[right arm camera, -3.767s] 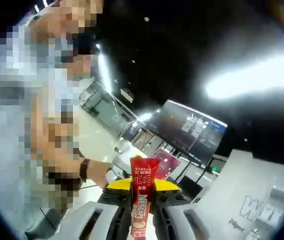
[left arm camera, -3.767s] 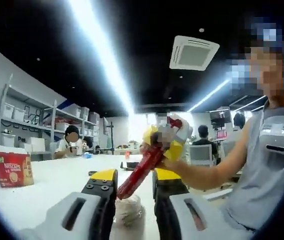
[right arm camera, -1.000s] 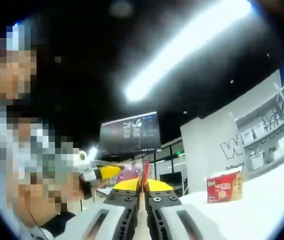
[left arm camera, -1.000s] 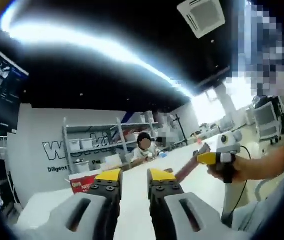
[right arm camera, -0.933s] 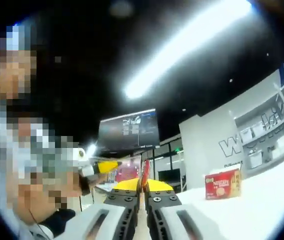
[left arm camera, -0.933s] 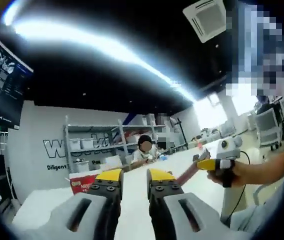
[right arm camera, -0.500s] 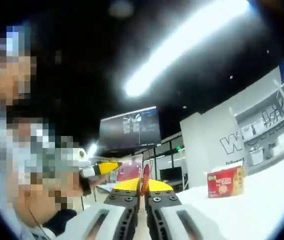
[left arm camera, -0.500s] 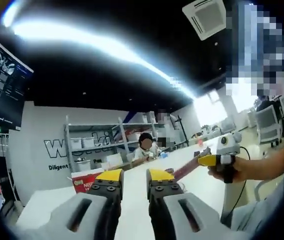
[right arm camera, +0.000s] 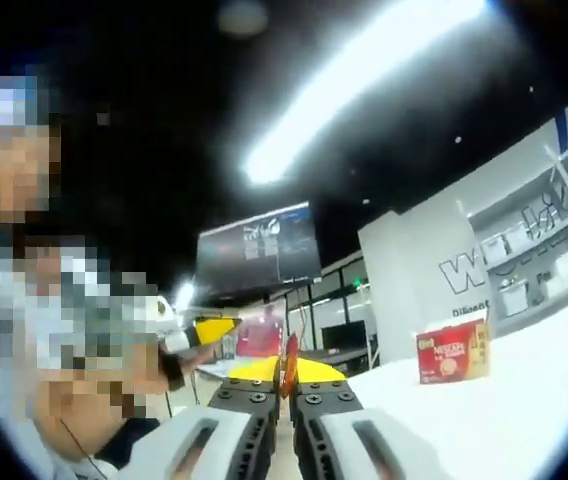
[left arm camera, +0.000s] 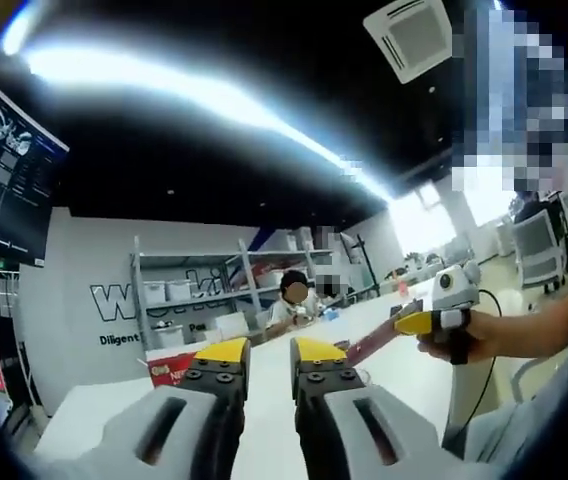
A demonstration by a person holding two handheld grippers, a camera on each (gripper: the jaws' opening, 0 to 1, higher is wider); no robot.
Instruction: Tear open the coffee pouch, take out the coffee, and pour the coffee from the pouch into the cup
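The right gripper has its jaws pressed on a thin, flat red coffee pouch standing edge-on at 12 o'clock above the tips, held clear of the white table, apparently for tearing. The left gripper stands empty, its yellow-tipped jaws slightly parted. At 3 o'clock in the right gripper view sits a red cardboard Nescafé box.

Counted: one slim red coffee stick pouch; one red cardboard coffee box on one white table; one metal shelving rack against the wall; one dark wall-mounted screen; one square ceiling air vent.
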